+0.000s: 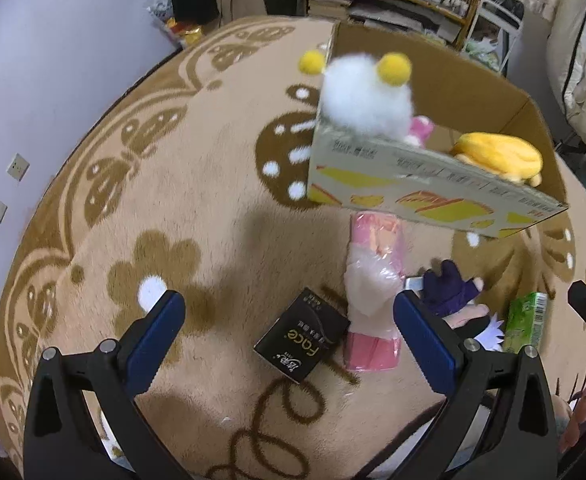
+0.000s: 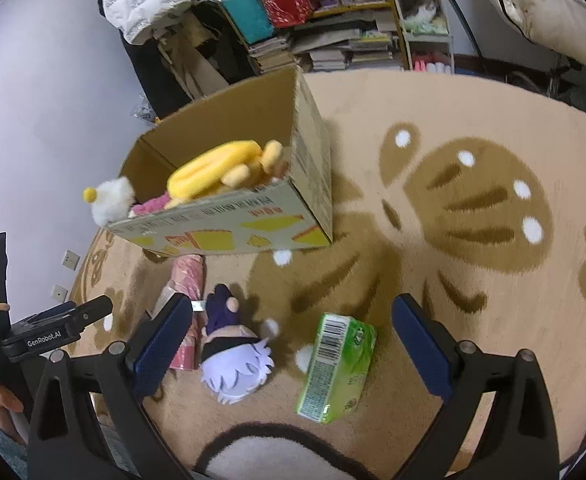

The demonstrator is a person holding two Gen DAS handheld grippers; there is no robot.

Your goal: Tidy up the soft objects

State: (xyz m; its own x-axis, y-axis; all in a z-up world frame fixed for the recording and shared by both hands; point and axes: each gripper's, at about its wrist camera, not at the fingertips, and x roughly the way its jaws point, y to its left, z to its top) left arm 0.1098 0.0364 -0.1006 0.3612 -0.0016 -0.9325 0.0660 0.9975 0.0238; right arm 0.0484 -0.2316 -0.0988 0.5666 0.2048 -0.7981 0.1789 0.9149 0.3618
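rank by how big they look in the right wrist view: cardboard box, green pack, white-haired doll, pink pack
1. cardboard box, clearly largest
2. green pack and white-haired doll, look alike; no ranking
3. pink pack, smallest showing, though the right gripper's finger hides part of it

Tan carpet (image 2: 473,360) bears cardboard box (image 2: 229,232); doll (image 2: 233,364); green pack (image 2: 337,368).

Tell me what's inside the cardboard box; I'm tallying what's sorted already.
Inside the cardboard box: a yellow plush, something pink, and a white fluffy toy at its corner. Anything beneath them is hidden.
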